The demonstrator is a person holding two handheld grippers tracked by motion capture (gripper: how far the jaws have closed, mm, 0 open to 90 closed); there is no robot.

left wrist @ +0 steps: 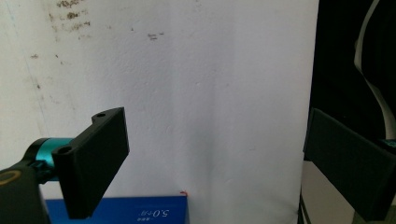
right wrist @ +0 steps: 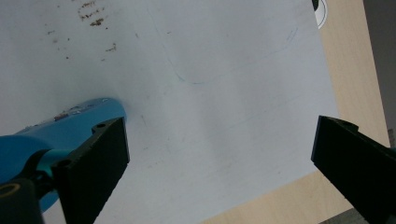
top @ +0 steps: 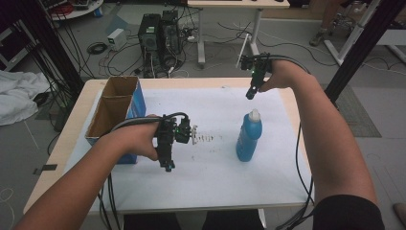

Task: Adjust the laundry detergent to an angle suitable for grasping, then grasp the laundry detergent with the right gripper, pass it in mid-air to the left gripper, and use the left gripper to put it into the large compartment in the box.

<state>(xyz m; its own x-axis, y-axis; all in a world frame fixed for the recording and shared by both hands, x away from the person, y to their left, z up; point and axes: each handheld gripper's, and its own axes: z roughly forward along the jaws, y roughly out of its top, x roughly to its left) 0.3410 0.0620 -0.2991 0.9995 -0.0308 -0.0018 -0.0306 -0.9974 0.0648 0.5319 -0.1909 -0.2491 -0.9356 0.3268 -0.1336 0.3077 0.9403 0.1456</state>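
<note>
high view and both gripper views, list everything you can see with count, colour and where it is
bottle: 1, blue with a white cap, upright on the sheet, right of centre
cardboard box: 1, brown inside with blue sides, open top, at the table's left side
paper sheet: 1, white, spread over the table, brown specks near its middle
table: 1, light wood, under the sheet
computer towers: 2, black, on the floor beyond the table, among cables
white cloth: 1, on the floor at far left
left tool: 1, black, jaws open, above the sheet beside the box
right tool: 1, black, jaws open, raised above and beyond the bottle
forearms: 2, coming in from the bottom edge
</note>
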